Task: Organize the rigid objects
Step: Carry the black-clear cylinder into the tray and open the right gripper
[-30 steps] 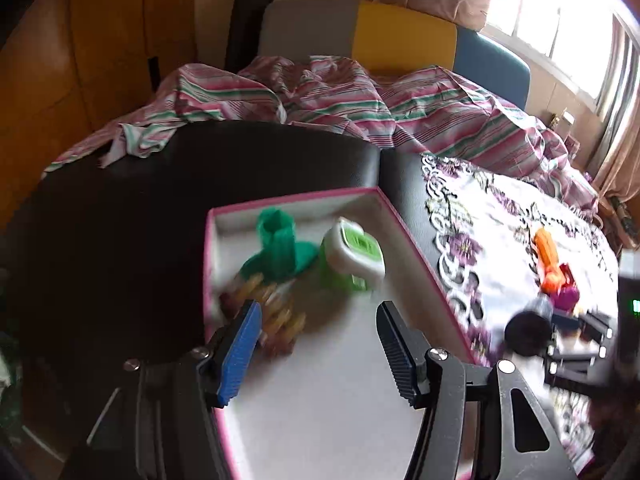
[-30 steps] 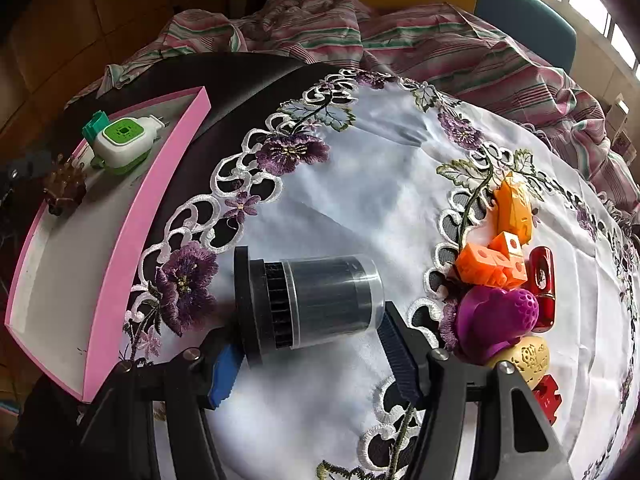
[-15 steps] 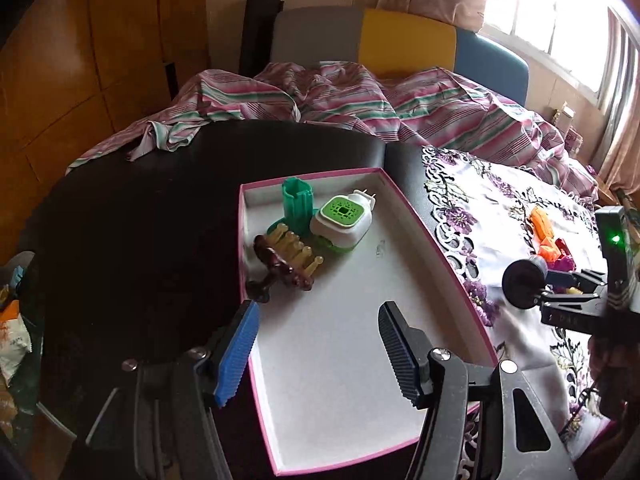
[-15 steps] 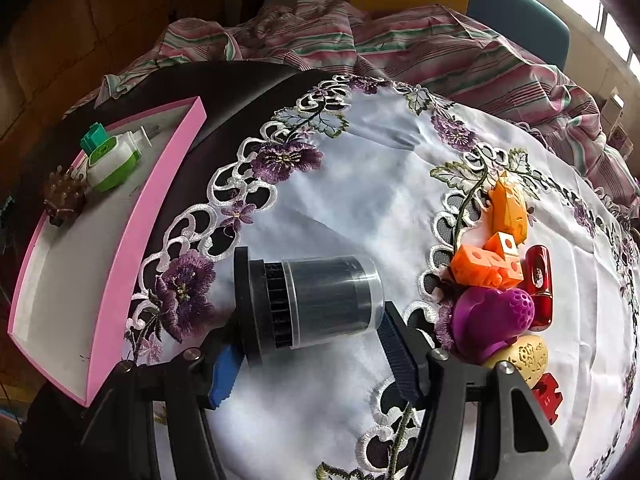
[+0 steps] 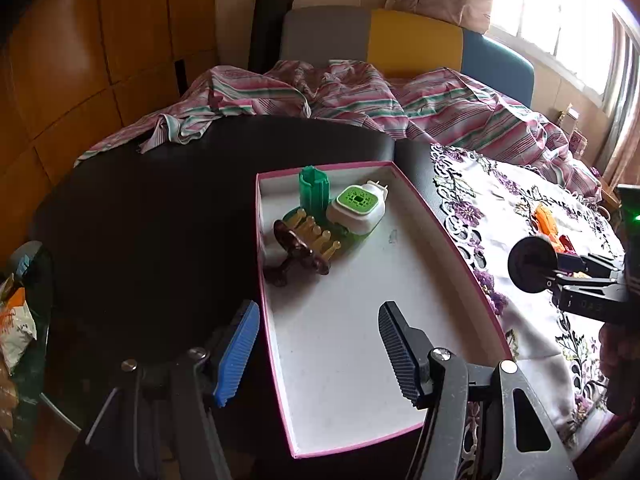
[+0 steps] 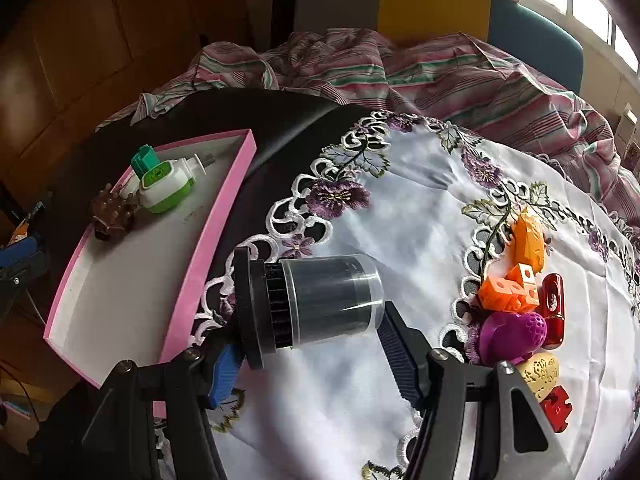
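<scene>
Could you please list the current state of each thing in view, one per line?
Left tool: open, empty, over the tray's near edge.
Right tool: shut on the black canister.
Black canister: held sideways above the tablecloth.
Pink tray: holds three items at its far end.
Green-and-white plug-in device: lying in the tray.
Loose toys: clustered on the tablecloth.

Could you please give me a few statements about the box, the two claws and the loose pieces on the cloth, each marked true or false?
1. The right claw holds a black cylinder with a clear cap. True.
2. The left claw grips the green-topped plug-in device. False: it is open and empty; the device lies in the pink-rimmed box.
3. The brown spiky massager lies inside the box. True.
4. The orange blocks are in the box. False: they sit on the embroidered white cloth.
5. The purple piece lies beside the dark red piece. True.
</scene>
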A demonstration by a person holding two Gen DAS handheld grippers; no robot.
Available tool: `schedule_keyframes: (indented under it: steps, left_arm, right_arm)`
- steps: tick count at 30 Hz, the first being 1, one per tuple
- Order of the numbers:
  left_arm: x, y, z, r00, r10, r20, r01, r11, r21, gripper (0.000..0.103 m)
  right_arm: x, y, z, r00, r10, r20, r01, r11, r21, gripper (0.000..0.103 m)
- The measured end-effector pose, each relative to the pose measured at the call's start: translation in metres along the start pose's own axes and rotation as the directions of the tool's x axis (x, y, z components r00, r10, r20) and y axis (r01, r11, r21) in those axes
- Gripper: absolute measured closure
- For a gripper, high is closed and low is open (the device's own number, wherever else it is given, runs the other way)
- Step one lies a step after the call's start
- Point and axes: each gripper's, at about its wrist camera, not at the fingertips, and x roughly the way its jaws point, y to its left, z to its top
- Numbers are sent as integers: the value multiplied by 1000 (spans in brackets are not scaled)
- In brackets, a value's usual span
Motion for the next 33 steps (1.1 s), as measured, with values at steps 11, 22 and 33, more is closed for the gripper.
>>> schedule_keyframes:
  steps: [11, 22, 33]
  left_arm:
    - [-1, 24, -9, 1000, 0, 1, 0, 997, -71, 40]
    - [1, 56, -18, 1000, 17, -26, -20, 991, -134, 40]
    - [-3, 60, -17, 1000, 19, -15, -21, 991, -135, 40]
  right_arm:
    - [-11, 86, 34, 996, 87, 17, -83, 982, -172, 39]
    - [72, 126, 67, 991, 38, -128, -66, 971, -230, 39]
    - [65, 111, 62, 990, 104, -95, -117, 984, -136, 23]
